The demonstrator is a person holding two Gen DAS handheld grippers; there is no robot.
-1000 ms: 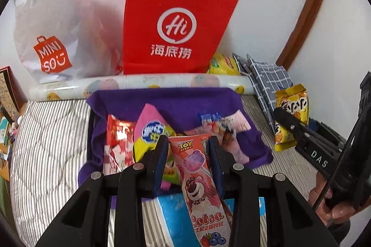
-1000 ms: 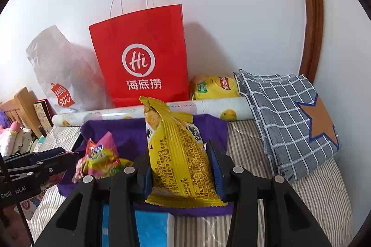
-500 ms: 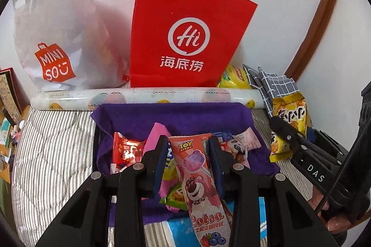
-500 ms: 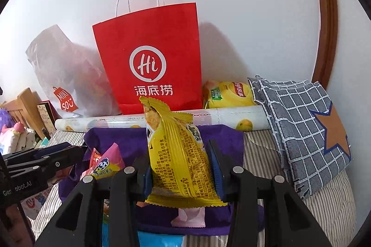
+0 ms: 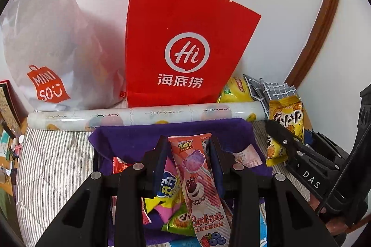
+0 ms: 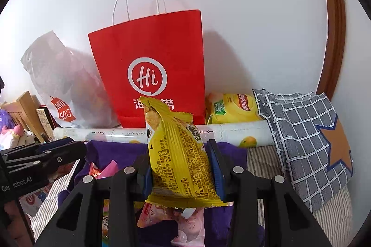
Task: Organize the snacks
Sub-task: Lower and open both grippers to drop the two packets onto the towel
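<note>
Snacks (image 5: 199,179) unchanged in grip; red bag (image 5: 185,49) now nearer.

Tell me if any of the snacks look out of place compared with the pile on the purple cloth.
One does: a yellow chip bag sits behind the patterned roll, wedged between the red paper bag and the checked cushion, apart from the snacks on the purple cloth.
</note>
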